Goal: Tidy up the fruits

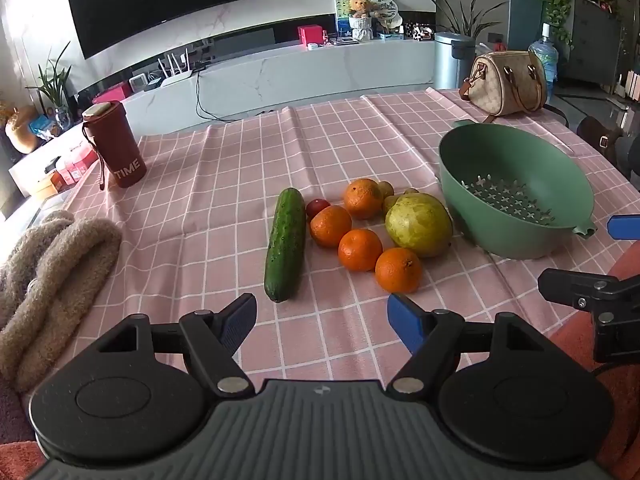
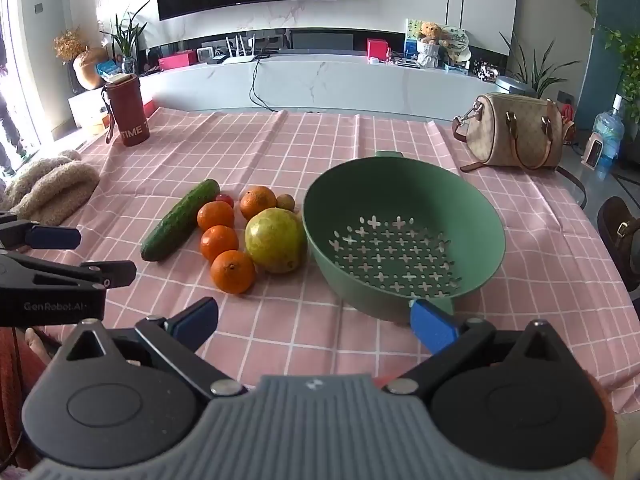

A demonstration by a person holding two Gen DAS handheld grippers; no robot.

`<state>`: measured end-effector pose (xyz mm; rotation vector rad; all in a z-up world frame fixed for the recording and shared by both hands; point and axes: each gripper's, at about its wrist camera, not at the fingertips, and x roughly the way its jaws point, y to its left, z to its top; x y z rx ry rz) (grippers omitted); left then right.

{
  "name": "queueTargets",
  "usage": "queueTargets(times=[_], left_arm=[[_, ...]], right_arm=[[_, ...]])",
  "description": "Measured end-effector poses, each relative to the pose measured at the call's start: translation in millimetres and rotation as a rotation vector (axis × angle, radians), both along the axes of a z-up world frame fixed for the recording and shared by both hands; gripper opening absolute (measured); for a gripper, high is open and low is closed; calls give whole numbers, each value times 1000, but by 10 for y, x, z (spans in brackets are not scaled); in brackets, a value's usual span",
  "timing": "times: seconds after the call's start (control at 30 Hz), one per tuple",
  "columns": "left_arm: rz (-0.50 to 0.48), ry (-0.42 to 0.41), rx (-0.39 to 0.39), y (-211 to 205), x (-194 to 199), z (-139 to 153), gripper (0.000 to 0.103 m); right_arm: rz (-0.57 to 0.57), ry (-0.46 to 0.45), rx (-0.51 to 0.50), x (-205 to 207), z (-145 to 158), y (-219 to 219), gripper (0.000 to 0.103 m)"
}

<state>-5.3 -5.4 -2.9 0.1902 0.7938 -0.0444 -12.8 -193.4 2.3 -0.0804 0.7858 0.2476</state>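
Observation:
A pile of fruit lies on the pink checked tablecloth [image 1: 224, 184]: several oranges [image 1: 359, 249], a large yellow-green pear [image 1: 418, 225], a small red fruit [image 1: 317, 206], small yellowish fruits behind, and a cucumber [image 1: 285, 243] at the left. An empty green colander bowl [image 1: 516, 196] stands right of the pile. The right wrist view shows the oranges [image 2: 233, 271], pear [image 2: 276, 245], cucumber [image 2: 180, 220] and bowl [image 2: 404, 236]. My left gripper [image 1: 322, 322] is open and empty, short of the nearest orange. My right gripper [image 2: 316, 320] is open and empty, its right fingertip [image 2: 432, 326] at the bowl's near rim.
A red tumbler [image 1: 116, 144] stands at the far left, a beige fuzzy cloth [image 1: 52, 280] at the left edge, a patterned handbag [image 1: 506, 82] at the far right corner. The other gripper shows at each view's side [image 1: 592, 292] [image 2: 52, 276].

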Motion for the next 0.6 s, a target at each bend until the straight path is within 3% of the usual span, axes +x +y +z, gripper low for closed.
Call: queueTargets(times=[0.17, 0.6], left_arm=[[9, 30, -50, 107, 53, 24, 88], [3, 27, -30, 74, 57, 1, 88]], right_arm=[[-2, 1, 3, 11, 6, 29, 98], [0, 21, -3, 34, -26, 18, 98]])
